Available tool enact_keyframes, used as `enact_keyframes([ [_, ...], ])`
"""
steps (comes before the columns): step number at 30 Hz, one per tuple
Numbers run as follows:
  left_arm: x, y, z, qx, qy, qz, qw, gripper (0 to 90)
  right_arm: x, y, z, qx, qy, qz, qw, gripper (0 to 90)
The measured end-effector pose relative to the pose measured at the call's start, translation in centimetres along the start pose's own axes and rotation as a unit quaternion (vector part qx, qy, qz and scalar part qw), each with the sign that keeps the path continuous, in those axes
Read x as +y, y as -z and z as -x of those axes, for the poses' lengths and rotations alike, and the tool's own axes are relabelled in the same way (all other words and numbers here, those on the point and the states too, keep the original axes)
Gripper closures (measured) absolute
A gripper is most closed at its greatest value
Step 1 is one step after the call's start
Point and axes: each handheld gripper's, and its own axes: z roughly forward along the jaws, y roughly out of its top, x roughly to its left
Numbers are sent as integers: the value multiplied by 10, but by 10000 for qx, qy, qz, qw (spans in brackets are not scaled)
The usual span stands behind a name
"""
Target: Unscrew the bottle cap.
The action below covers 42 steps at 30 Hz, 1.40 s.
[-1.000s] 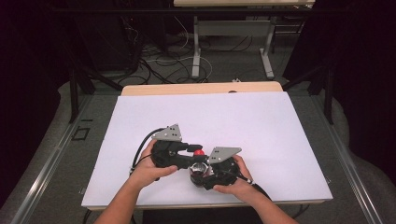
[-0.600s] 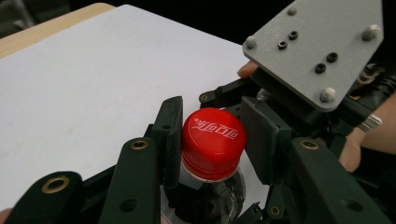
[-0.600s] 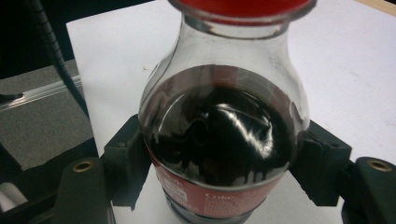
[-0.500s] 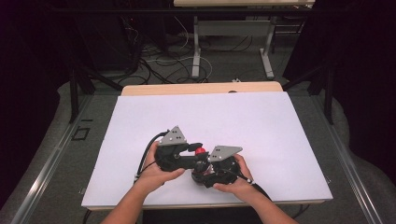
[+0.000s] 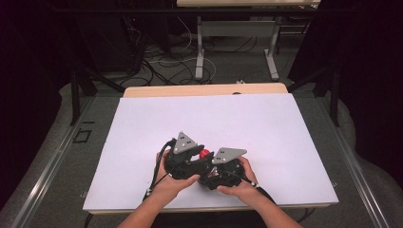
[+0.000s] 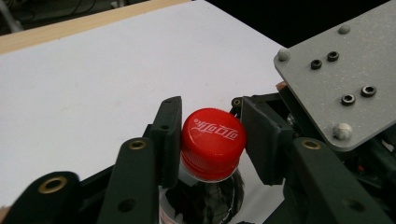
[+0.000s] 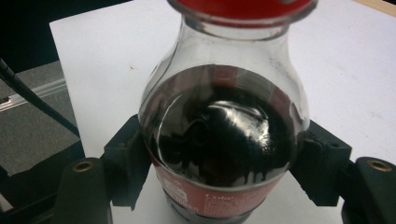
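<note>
1. Since a second ago the left gripper (image 5: 202,159) has slid rightward across the white table (image 5: 142,123), and its jaws have just been opening with the red cap (image 6: 213,142) between them
2. In the left gripper view one pad touches the cap and the other stands just clear: released
3. The cola bottle (image 7: 224,130) stands near the table's front edge
4. The right gripper (image 7: 224,186) is clamped on the bottle's body

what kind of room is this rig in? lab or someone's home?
Most likely a lab or recording workspace, not a home: a white work table under a fixed overhead camera, loose cables on the floor behind it, a bare desk frame beyond, and dark curtains at the sides.
</note>
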Motion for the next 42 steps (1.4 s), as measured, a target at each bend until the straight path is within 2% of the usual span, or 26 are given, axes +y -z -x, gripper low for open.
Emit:
enact_keyframes([
  [3,1,3,-8,-387,-136,30,9992,471,0,0,-1,35,-28,58,10000,291],
  [5,2,5,-13,-618,-200,22,9979,460,0,-1,-1,40,14,93,9999,291],
  [9,6,8,-28,-1144,-461,-79,9923,458,0,-1,-1,111,27,73,9999,291],
  [11,7,10,-35,-1419,-414,-129,9889,459,0,-1,-2,127,4,91,9999,291],
  [12,7,10,-38,-1510,-500,-104,9872,460,1,-1,-2,138,6,89,9999,291],
  [13,7,10,-40,-1563,-473,-111,9865,462,1,-1,-2,140,4,90,9999,291],
  [14,7,10,-43,-1602,-541,-123,9855,467,1,-1,-1,198,105,53,9997,291],
  [17,6,9,-49,-1594,-538,-140,9857,481,1,-1,-3,148,62,89,9998,291],
  [20,4,8,-50,-1686,-575,-142,9839,487,0,-1,-3,145,70,87,9998,291],
  [24,4,5,-48,-1709,-644,-193,9830,508,1,-2,-3,146,104,118,9998,291],
  [28,3,3,-44,-1720,-770,-132,9820,573,1,-2,-4,178,132,91,9997,291],
  [29,3,2,-44,-1723,-789,-132,9818,596,1,-1,-4,224,99,14,9997,291],
  [34,3,0,-42,-1691,-789,-75,9824,610,0,-2,-4,200,95,77,9997,291],
  [37,1,0,-38,-1529,-761,-35,9853,614,0,-2,-4,175,62,45,9998,291],
  [38,1,0,-36,-1443,-659,-16,9873,614,0,-2,-4,175,62,45,9998,291],
  [40,0,1,-31,-1181,-694,-19,9906,615,0,-2,-4,148,61,41,9999,291],
  [42,0,2,-26,-943,-527,-57,9941,616,0,-3,-4,108,49,63,9999,291],
])
